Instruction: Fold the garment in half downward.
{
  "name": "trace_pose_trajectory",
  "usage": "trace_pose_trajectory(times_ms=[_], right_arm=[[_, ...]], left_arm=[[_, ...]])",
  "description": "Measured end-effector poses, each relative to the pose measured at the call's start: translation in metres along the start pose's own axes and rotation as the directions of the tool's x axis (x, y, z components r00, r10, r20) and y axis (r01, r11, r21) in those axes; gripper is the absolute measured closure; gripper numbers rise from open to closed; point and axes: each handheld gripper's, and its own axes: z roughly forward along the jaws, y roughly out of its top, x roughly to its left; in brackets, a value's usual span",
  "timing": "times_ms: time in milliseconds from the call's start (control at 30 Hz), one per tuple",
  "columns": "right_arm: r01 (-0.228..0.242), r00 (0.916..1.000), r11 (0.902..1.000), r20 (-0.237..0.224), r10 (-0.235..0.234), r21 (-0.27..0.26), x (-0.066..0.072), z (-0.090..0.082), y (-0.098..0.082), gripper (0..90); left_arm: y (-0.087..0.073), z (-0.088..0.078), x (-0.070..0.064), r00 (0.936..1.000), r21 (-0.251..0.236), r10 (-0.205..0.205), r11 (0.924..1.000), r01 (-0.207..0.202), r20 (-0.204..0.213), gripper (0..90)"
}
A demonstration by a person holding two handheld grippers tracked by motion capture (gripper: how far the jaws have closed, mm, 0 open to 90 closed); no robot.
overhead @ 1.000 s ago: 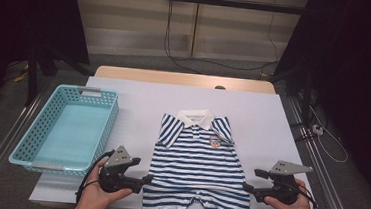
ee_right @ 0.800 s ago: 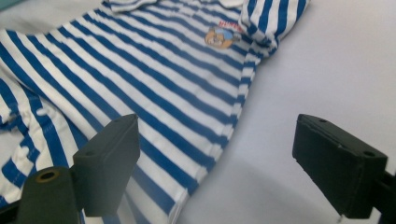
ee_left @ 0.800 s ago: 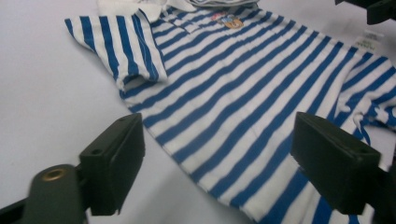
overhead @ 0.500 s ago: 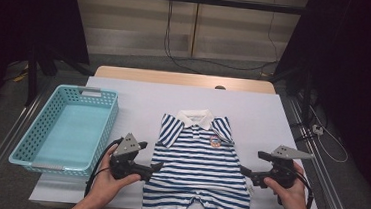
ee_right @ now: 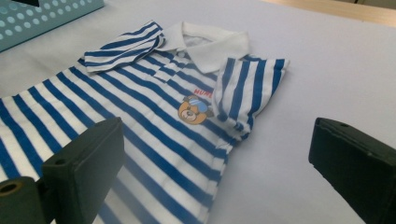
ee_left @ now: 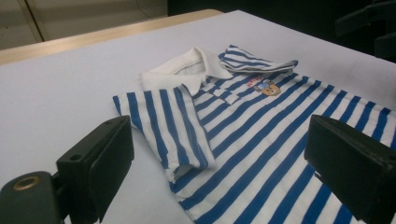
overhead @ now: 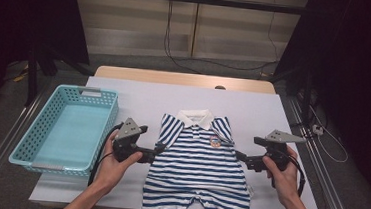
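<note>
1. Moved up the table since 1 s ago: both hands, from beside the romper's legs to level w/ its chest. Left gripper [overhead: 159,146] now just beside the left sleeve [overhead: 170,129]; was lower down, near the leg.
2. Left jaws: have just been opening, now released and wide. In the left gripper view, spread either side of sleeve and chest, nothing pinched, cloth lying flat below.
3. Striped romper [overhead: 199,173] flat on white table [overhead: 139,98], collar away from the person, legs toward near edge. Both short sleeves folded in over the chest, bear patch [ee_right: 194,110] between them.
4. Right gripper [overhead: 240,156] likewise shifted up, now beside the right sleeve [overhead: 223,128]. Right jaws also just been opening, now released, nothing between them in the right gripper view.
5. Teal basket [overhead: 66,130] at left, unchanged, well apart from the garment.
6. Meaning, as a guess: sleeve folds done and let go; next prob. a fold of body or legs, then into basket.
</note>
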Motion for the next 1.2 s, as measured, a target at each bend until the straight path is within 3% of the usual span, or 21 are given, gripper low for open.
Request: trace_pose_trajectory(times_ms=[267, 433, 533, 633, 700, 767, 833, 867, 900, 1000, 1033, 1200], right_arm=[[-0.021, 0.9998, 0.9991, -0.001, 0.021, -0.036, -0.010, 0.009, 0.011, 5.2], [-0.020, 0.9998, 0.9995, 0.006, 0.020, -0.025, -0.014, 0.018, 0.020, 4.7], [-0.007, 0.9999, 0.9995, 0.010, 0.007, -0.030, -0.018, 0.025, 0.025, 5.2], [0.005, 0.9998, 1.0000, 0.020, -0.005, 0.005, -0.022, 0.032, 0.028, 6.5], [-0.019, 0.9997, 0.9998, 0.016, 0.019, 0.005, -0.024, 0.037, 0.031, 8.4], [-0.014, 0.9998, 0.9999, 0.015, 0.014, -0.003, -0.027, 0.043, 0.034, 7.7], [-0.024, 0.9992, 0.9997, 0.031, 0.024, 0.000, -0.029, 0.048, 0.039, 7.6], [-0.020, 0.9993, 0.9998, 0.032, 0.020, 0.004, -0.031, 0.050, 0.041, 8.0], [-0.018, 0.9993, 0.9998, 0.032, 0.018, 0.006, -0.033, 0.053, 0.044, 8.1], [-0.021, 0.9988, 0.9996, 0.044, 0.020, 0.018, -0.038, 0.059, 0.052, 7.9], [-0.017, 0.9987, 0.9997, 0.049, 0.016, 0.018, -0.040, 0.061, 0.054, 7.5], [-0.025, 0.9970, 0.9993, 0.074, 0.022, 0.029, -0.049, 0.071, 0.059, 6.9]], left_arm=[[0.009, 0.011, 0.012, 0.9983, -0.007, -0.026, 0.9996, 0.025, -0.053, 3.7], [0.016, 0.028, 0.018, 0.9988, 0.027, 0.001, 0.9996, 0.000, -0.048, 3.8], [0.022, 0.035, 0.024, 0.9988, 0.037, -0.011, 0.9992, 0.012, -0.047, 4.6], [0.026, 0.043, 0.031, 0.9974, 0.027, -0.042, 0.9987, 0.043, -0.059, 5.7], [0.028, 0.047, 0.036, 0.9962, 0.017, -0.063, 0.9978, 0.065, -0.060, 7.3], [0.032, 0.051, 0.040, 0.9957, 0.019, -0.073, 0.9971, 0.074, -0.058, 7.3], [0.035, 0.056, 0.043, 0.9961, 0.014, -0.069, 0.9974, 0.070, -0.054, 7.3], [0.038, 0.057, 0.047, 0.9979, 0.055, -0.029, 0.9980, 0.032, -0.057, 7.3], [0.039, 0.062, 0.047, 0.9961, 0.021, -0.062, 0.9978, 0.063, -0.063, 7.3], [0.044, 0.069, 0.051, 0.9949, 0.010, -0.070, 0.9974, 0.071, -0.073, 7.2], [0.045, 0.070, 0.053, 0.9961, 0.021, -0.052, 0.9983, 0.054, -0.071, 7.2], [0.049, 0.078, 0.055, 0.9977, 0.007, -0.039, 0.9992, 0.040, -0.056, 7.2]])
